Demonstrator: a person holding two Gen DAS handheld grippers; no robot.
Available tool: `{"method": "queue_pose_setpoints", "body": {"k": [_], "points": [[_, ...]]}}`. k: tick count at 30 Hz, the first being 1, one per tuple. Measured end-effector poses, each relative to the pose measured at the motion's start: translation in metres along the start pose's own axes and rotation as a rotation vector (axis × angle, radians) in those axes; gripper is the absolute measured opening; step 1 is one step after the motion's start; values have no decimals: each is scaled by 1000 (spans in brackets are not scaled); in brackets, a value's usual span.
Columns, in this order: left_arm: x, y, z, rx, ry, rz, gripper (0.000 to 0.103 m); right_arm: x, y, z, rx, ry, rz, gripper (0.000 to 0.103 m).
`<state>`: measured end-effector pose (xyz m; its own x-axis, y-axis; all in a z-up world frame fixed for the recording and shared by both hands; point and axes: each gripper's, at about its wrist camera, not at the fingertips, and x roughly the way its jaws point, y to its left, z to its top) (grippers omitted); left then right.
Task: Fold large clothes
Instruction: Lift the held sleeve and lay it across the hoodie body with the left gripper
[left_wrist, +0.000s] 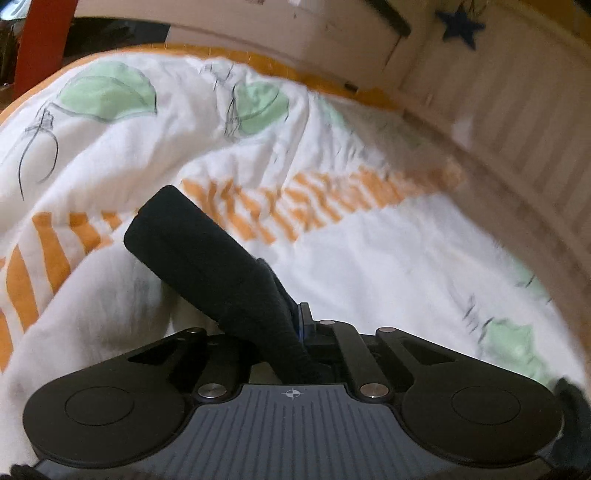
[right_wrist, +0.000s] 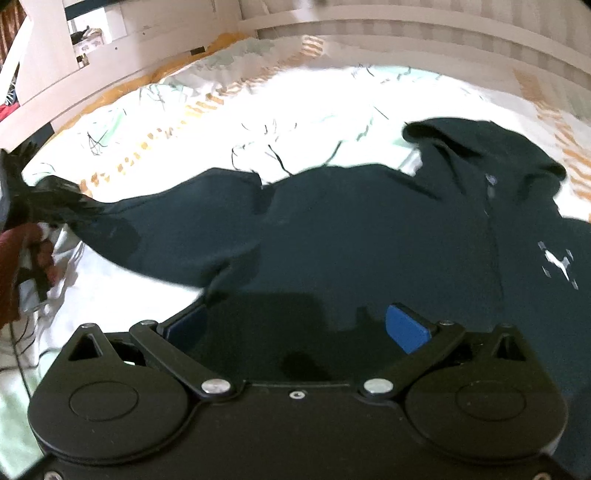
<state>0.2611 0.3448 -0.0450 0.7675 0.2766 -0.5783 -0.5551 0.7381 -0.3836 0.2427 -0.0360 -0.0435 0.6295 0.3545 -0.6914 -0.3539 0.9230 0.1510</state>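
A dark navy zip hoodie (right_wrist: 351, 229) with a small white logo (right_wrist: 557, 266) lies spread on the patterned duvet (right_wrist: 314, 110), its hood (right_wrist: 480, 147) at the upper right. One sleeve (right_wrist: 177, 218) stretches out to the left. My left gripper (right_wrist: 79, 203) grips that sleeve's end, with a person's hand (right_wrist: 22, 258) behind it. In the left wrist view the left gripper (left_wrist: 295, 325) is shut on the sleeve cuff (left_wrist: 177, 229), which sticks up and left from the jaws. My right gripper (right_wrist: 295, 328) is open low over the hoodie's body, with dark fabric lying between its blue pads (right_wrist: 406, 332).
The duvet (left_wrist: 369, 258) is white with green shapes and orange stripes, over an orange sheet edge (left_wrist: 325, 81). A white slatted bed frame (left_wrist: 517, 129) runs along the far and right sides. A red post (left_wrist: 40, 44) stands at the upper left, and a blue star (left_wrist: 460, 26) hangs on the wall.
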Motion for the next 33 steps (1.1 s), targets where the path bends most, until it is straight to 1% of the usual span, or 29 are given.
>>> {"method": "queue_pose_setpoints", "body": {"k": [3,5,9,13,16,19,21,26,29,31,33], "points": [[-15,-15,7,43,-59,-36,6,17,4,12,-31,-30,-21,102],[-26,-26,11,65,-96,-75,6,30,5,21,-39,-47,-37,102],[-36,-39,16,82,-132,-138,5,56,3,32,-19,-58,-68,102],[-48,-46,19,100,-170,-186,5,84,4,37,-8,-23,-102,102],[-52,-48,18,114,-179,-215,5,108,4,35,1,39,-137,103],[-52,-51,15,129,-179,-231,5,119,15,28,-72,16,-190,103],[-51,-54,14,140,-175,-238,5,121,15,29,-61,16,-199,103],[-56,-65,6,187,-180,-266,5,121,10,32,-56,5,-165,103],[-62,-74,0,227,-180,-291,5,106,0,33,-6,-35,-133,102],[-66,-83,-5,249,-168,-312,5,87,-15,30,56,-67,-120,102],[-73,-93,-10,259,-162,-343,6,66,-31,26,92,-87,-104,102]]}}
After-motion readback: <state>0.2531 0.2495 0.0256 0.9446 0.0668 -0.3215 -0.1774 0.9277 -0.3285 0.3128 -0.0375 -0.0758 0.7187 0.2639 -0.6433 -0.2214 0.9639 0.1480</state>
